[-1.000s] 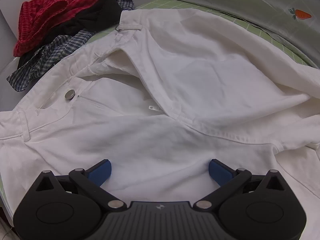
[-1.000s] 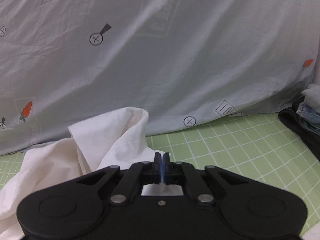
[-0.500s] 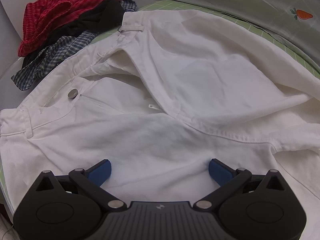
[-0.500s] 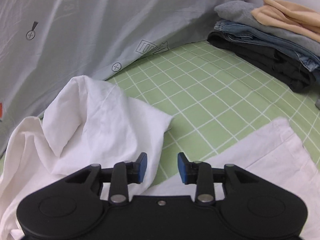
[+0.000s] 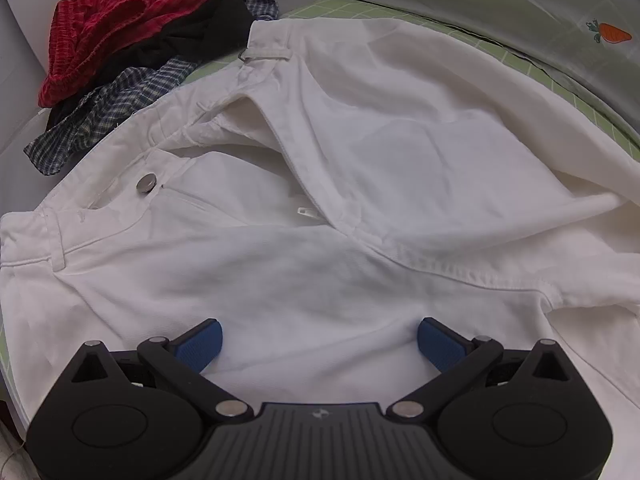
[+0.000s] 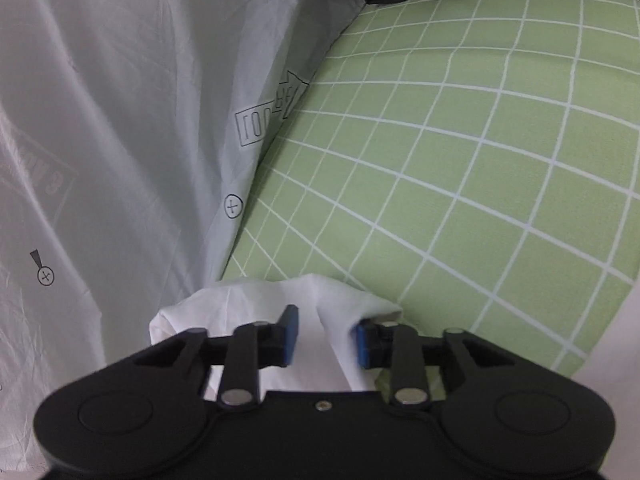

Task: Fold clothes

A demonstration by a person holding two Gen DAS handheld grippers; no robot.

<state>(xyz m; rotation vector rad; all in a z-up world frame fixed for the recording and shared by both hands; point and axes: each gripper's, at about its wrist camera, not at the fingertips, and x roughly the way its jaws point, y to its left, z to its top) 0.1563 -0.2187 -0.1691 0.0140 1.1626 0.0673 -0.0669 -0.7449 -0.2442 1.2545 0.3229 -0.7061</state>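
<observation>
A: Your left gripper [image 5: 318,338]?
B: Gaping wide, holding nothing, hovering over white trousers [image 5: 320,184] lying unzipped on green mat [image 6: 460,160].
A: Right gripper [image 6: 325,336]?
B: Half-open, you're straddling a leg end, prob. lining up a pinch for folding.

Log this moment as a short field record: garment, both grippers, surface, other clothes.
garment: white trousers spread out, waistband with metal button at left
left gripper: left gripper open wide, over the trousers, nothing held
right gripper: right gripper open, white cloth end between its fingers, not clamped
surface: green grid mat
backdrop: pale printed sheet
other clothes: unfolded pile, red, black, blue check, beyond the waistband
</observation>
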